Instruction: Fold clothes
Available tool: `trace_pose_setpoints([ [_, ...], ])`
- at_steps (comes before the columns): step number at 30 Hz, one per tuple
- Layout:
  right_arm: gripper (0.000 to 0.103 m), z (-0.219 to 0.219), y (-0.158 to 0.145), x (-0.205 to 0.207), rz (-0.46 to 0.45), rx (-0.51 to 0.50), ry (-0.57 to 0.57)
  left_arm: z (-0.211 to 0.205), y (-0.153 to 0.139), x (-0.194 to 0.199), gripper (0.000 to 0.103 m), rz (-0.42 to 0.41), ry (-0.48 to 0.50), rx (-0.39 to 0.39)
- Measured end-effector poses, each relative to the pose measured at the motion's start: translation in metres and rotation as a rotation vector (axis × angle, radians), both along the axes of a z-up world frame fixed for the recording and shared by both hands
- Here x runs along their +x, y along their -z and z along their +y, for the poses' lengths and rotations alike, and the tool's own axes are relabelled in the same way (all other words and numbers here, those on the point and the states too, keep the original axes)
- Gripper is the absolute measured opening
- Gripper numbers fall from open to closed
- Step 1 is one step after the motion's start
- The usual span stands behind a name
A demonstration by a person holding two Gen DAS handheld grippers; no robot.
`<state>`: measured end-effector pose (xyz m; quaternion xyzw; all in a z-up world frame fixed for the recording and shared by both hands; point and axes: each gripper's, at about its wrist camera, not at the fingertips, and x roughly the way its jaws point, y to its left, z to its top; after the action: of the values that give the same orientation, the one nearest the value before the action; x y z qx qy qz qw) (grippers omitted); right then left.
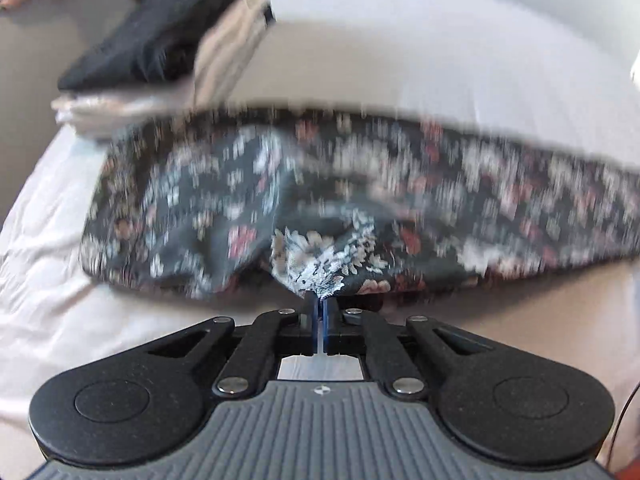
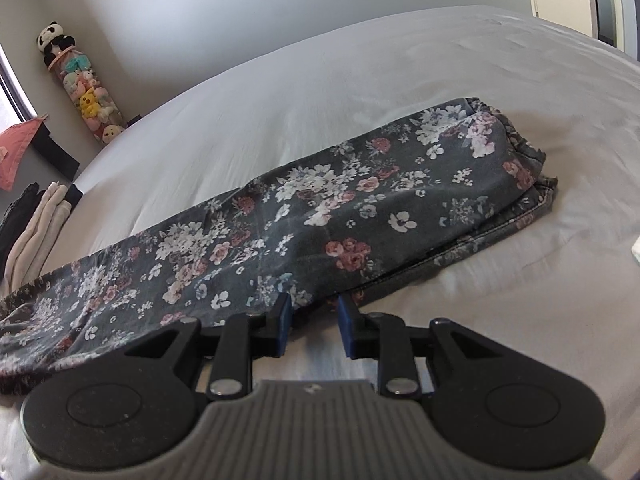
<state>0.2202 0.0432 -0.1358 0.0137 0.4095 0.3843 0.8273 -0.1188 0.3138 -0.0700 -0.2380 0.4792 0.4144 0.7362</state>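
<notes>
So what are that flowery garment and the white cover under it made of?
Flowery garment: looks like thin woven cotton or rayon, matte; it drapes limply, with a stitched hem. White cover: probably cotton sheeting, matte with fine creases. Neither can be told for certain.

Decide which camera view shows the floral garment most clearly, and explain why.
The right wrist view: the floral garment lies sharp and nearly whole across the white bed sheet. The left wrist view shows it motion-blurred, with only the fold pinched in the left claw sharp.
</notes>
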Motion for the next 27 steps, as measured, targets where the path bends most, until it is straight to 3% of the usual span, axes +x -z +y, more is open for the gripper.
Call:
trace_pose_setpoints([
  [5,0.030,-0.010,0.000,0.009,0.016,-0.001,0.058,-0.002,0.037,-0.005,0.002,0.056,-0.032,-0.076],
  [9,0.031,-0.029,-0.004,0.028,0.023,0.033,0.156,-0.001,0.058,-0.005,0.002,0.066,-0.049,-0.076],
  [13,0.041,-0.059,0.001,0.057,0.117,0.143,0.319,-0.004,0.063,-0.009,0.005,0.035,-0.048,-0.049],
  [14,0.047,-0.067,0.005,0.065,0.152,0.180,0.361,-0.006,0.063,-0.012,0.006,0.021,-0.050,-0.043],
  [16,0.056,-0.081,0.013,0.078,0.209,0.251,0.439,-0.008,0.064,-0.016,0.016,-0.006,-0.060,-0.033],
  [22,0.057,-0.096,0.037,0.116,0.320,0.385,0.574,-0.012,0.070,-0.023,0.028,-0.050,-0.091,-0.005],
  [27,0.058,-0.090,0.040,0.137,0.297,0.414,0.595,-0.011,0.073,-0.017,0.034,-0.048,-0.085,0.026],
])
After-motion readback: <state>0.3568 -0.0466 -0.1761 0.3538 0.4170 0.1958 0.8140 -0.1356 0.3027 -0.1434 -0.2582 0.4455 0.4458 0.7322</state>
